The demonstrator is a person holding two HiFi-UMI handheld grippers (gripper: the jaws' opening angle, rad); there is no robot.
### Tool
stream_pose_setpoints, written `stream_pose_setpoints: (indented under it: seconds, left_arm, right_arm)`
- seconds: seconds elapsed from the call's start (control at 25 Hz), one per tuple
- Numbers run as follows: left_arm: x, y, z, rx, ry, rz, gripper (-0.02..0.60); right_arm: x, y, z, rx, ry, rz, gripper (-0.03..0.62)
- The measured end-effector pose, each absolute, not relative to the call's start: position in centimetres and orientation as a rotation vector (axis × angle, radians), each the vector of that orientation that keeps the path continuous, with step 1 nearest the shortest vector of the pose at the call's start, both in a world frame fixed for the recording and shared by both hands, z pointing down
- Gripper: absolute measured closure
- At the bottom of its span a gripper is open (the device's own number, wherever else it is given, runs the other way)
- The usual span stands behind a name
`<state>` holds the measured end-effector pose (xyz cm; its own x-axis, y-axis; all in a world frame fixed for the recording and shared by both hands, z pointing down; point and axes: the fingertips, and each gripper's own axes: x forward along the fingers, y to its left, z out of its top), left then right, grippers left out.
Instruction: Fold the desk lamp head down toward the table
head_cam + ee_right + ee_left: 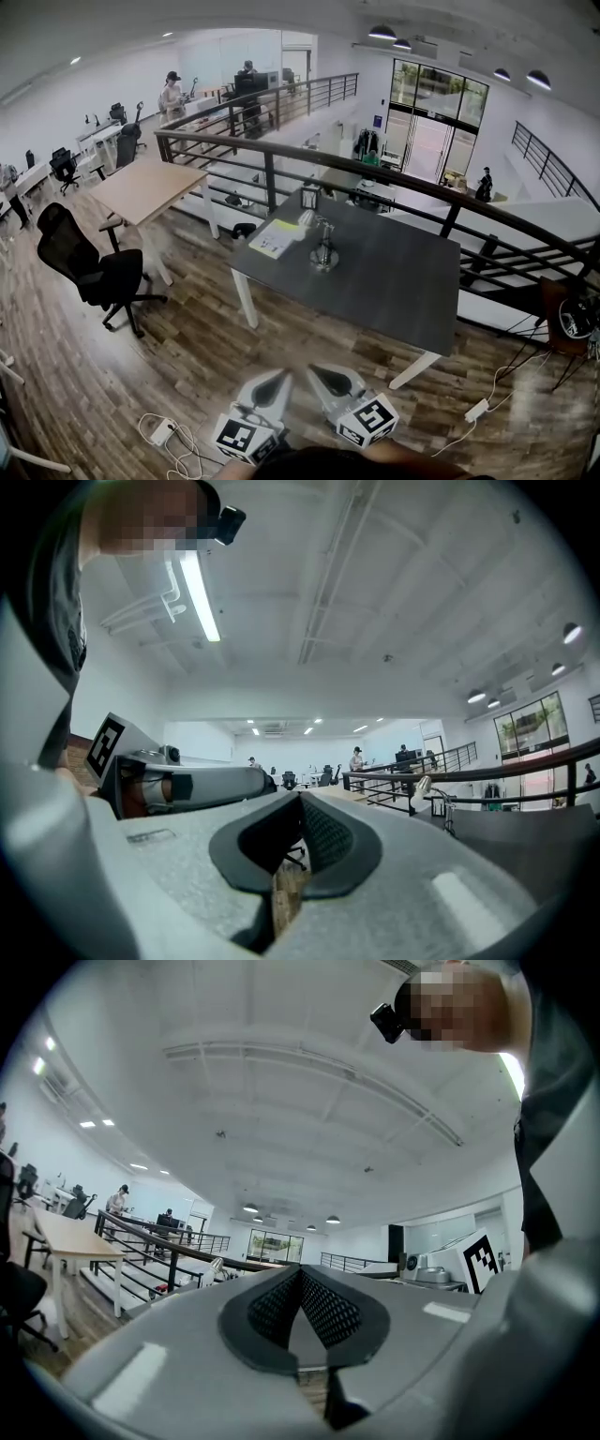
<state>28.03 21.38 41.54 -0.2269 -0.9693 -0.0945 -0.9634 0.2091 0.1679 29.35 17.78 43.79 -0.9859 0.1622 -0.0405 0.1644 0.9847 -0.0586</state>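
The desk lamp (323,249) stands upright on the dark grey table (394,281), near its far left part, with its head raised. Both grippers are low in the head view, well short of the table's near edge. My left gripper (279,377) and my right gripper (319,371) sit side by side, each shut with nothing between the pads. In the left gripper view the shut left gripper (300,1274) points level, and the white lamp head (214,1267) shows far off to the left. The right gripper (302,803) is shut too, with the lamp head (422,785) far to the right.
A booklet (274,237) and a small holder (309,197) lie on the table by the lamp. A black railing (375,173) runs behind it. To the left are a wooden desk (145,187) and a black office chair (89,267). Cables and power strips (164,431) lie on the floor.
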Motion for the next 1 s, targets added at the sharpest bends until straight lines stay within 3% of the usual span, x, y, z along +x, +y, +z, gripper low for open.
stream_pose_setpoints:
  seconds: [0.48,1.0]
  left_arm:
    - [16.5,24.6,42.6,1.912,-2.39,-0.331,0.58]
    - [10.9,24.4,43.4,1.829,-2.442,-0.335,0.58]
  right_arm:
    - [18.0,21.5,44.3,0.27,3.14,-0.114,0.592]
    - [13.0,20.6,45.5,0.317,3.16,-0.139,0.592]
